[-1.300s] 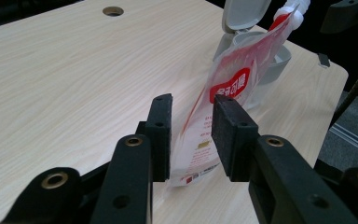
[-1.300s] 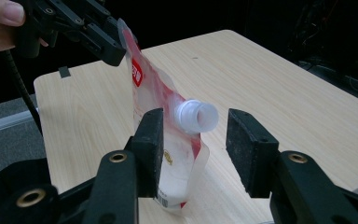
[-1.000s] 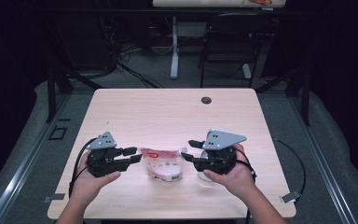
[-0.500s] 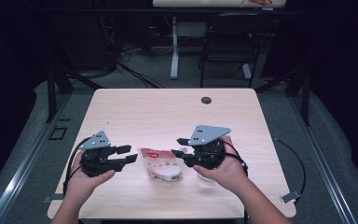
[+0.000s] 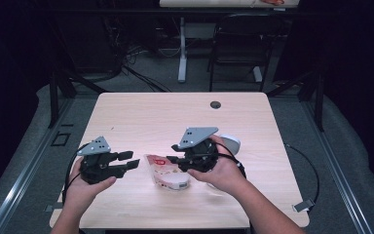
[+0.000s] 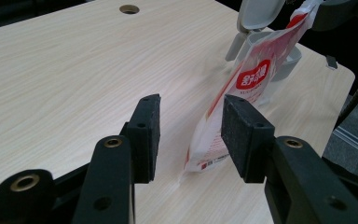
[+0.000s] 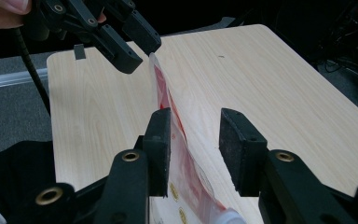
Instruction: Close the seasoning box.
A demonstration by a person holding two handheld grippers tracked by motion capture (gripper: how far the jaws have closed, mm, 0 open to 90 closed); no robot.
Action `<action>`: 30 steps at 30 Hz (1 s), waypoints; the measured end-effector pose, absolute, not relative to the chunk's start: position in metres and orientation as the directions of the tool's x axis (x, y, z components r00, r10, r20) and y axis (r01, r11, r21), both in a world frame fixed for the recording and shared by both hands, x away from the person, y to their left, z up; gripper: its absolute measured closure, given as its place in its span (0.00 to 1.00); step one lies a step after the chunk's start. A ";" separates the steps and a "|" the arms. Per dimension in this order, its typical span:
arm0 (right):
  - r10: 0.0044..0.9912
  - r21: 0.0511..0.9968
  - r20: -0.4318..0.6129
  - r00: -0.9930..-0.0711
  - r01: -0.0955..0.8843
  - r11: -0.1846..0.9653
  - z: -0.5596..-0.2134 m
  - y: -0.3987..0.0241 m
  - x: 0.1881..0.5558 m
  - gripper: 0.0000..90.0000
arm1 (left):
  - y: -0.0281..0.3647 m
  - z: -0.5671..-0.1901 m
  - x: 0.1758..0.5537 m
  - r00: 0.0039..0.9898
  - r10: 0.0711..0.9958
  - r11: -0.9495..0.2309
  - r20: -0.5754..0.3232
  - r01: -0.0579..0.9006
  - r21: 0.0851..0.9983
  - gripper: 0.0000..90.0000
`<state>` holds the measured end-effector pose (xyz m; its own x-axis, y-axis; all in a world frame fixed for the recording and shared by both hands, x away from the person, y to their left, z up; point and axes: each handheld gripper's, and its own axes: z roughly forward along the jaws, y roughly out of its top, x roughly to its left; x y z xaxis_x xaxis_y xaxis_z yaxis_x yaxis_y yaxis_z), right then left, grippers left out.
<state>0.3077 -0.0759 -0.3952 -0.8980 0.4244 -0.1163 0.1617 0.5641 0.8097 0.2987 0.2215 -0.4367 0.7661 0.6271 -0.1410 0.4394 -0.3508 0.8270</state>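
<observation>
From above, the pouch (image 5: pixel 166 171) lies lengthwise between the half-open left gripper (image 5: pixel 130 161) and right gripper (image 5: pixel 173 153), whose jaws have been closing. The left gripper view has it just ahead, unheld. In the right gripper view it brushes the left pad (image 7: pixel 161 140), apparently for regripping.

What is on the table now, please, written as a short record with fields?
surface: wooden table
main thing: red and white pouch, between the two tongs
left tongs: open, jaws have just been closing a little, pads not on the pouch
right tongs: open, jaws have just been closing, pouch between them, one pad clearly apart from it
behind the pouch: grey container, lid raised
</observation>
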 end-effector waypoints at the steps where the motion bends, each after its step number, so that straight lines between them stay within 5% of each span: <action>1: 0.424 0.810 -0.117 -0.898 0.161 0.564 -0.396 -0.074 0.308 0.71 | 0.222 -0.437 0.299 0.767 0.626 -0.352 -0.143 0.441 0.826 0.64; 30: 0.378 0.759 -0.117 -0.918 0.163 0.631 -0.398 -0.040 0.323 0.73 | 0.227 -0.437 0.300 0.758 0.635 -0.341 -0.152 0.451 0.825 0.65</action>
